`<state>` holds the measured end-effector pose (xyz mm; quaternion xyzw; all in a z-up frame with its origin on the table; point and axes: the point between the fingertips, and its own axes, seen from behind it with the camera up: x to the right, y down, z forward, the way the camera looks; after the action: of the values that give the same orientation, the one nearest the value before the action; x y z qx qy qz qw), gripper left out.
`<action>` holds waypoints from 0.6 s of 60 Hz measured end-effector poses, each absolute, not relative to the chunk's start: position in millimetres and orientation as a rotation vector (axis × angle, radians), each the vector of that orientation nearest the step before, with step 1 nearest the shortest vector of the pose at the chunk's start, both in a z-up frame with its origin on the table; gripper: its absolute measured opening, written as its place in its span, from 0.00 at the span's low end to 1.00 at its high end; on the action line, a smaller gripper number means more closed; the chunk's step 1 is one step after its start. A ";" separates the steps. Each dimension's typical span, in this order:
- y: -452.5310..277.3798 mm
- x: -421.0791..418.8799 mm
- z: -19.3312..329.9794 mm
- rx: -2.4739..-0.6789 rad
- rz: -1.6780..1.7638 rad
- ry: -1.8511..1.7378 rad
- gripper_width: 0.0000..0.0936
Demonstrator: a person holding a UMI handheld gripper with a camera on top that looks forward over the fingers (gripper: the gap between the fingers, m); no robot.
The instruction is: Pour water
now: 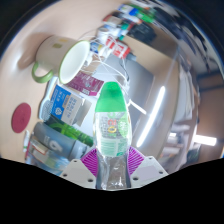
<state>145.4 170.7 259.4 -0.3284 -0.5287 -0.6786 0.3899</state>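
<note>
My gripper [112, 166] is shut on a clear plastic water bottle [112, 120] with a green label. Both purple pads [90, 160] press on its lower body. The bottle reaches forward from the fingers, and its clear upper part [97, 62] lies next to a white cup [74, 62]. I cannot make out the bottle's mouth or any stream of water. The whole scene looks tilted on its side.
A pale green mug [42, 58] stands beside the white cup. Other bottles with a blue label [64, 102] and green labels [55, 135] crowd to the left of the held bottle. A dark red round thing [20, 118] lies farther left. Ceiling lights [155, 108] show on the right.
</note>
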 end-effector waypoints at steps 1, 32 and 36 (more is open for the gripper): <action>174.3 138.5 259.7 -0.788 -1.752 -1.370 0.36; 210.1 111.2 223.8 -0.553 -1.940 -1.676 0.36; 206.6 109.2 228.1 -0.580 -1.890 -1.617 0.36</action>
<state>109.2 206.6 228.1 -0.2172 -0.6058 -0.7085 0.2896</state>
